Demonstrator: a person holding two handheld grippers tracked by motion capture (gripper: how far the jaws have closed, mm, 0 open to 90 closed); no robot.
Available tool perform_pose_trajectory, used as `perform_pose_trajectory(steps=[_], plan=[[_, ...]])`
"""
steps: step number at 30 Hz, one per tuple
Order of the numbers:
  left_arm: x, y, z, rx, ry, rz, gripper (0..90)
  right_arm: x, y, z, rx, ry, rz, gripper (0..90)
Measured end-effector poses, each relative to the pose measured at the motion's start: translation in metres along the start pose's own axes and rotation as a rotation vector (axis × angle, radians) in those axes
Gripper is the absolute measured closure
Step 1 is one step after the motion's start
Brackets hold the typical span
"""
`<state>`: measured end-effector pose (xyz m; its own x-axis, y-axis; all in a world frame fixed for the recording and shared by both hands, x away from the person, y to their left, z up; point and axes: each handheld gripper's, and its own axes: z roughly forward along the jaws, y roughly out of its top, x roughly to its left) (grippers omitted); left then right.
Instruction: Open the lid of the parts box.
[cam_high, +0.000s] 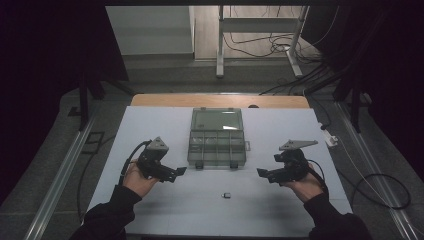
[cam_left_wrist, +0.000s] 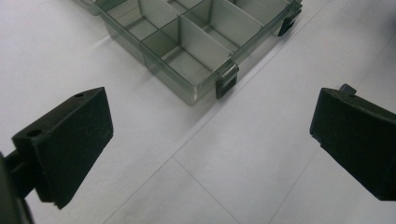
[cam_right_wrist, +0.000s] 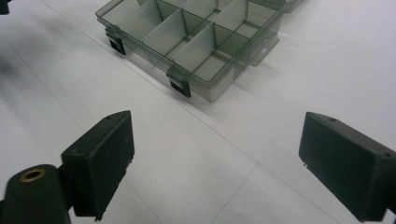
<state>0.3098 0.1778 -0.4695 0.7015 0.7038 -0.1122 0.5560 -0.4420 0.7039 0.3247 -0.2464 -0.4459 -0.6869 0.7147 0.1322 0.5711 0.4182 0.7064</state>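
— On the bench (cam_high: 150, 210), where does the box (cam_high: 217, 149) sit from your tongs?

— Dead centre, between your two hands and a little farther out. Its lid is thrown back away from you, the divided tray faces up, and its two dark latches point at you. The left tongs (cam_high: 176, 171) lie just off its near-left corner; the right tongs (cam_high: 262, 173) are off its near-right corner, somewhat farther away.

— So which hand is nearer?

— Your left, I judge, by a small margin. In the left gripper view the box (cam_left_wrist: 196, 42) stands ahead and up-left of the gap, one latch (cam_left_wrist: 226, 81) closest. In the right gripper view the box (cam_right_wrist: 196, 42) also lies ahead, slightly left, with a latch (cam_right_wrist: 180, 86) towards you.

— And the small piece?

— A little dark part (cam_high: 226, 195) rests on the bench nearer to you than the box, between your hands and behind both tips. Your right hand looks a touch closer; what it is, I cannot tell.

— Are my tongs holding anything?

— No. Both are spread wide with only bare bench between the jaws.
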Motion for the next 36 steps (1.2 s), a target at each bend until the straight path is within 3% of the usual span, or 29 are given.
perform_pose_trajectory(steps=[8,19,25,36], plan=[[-0.001,-0.012,-0.011,-0.005,0.015,-0.001,0.0,0.002,-0.013,-0.011,-0.015,-0.032,-0.012,2.5],[-0.004,-0.027,-0.027,-0.018,0.021,-0.01,0.0,0.003,-0.03,-0.027,-0.018,-0.049,0.02,0.7],[-0.004,-0.038,-0.04,-0.039,0.025,-0.035,0.0,0.005,-0.039,-0.038,-0.019,-0.051,0.058,0.4],[-0.007,-0.055,-0.059,-0.072,0.043,-0.055,0.0,0.011,-0.051,-0.05,-0.023,-0.061,0.076,0.0]])
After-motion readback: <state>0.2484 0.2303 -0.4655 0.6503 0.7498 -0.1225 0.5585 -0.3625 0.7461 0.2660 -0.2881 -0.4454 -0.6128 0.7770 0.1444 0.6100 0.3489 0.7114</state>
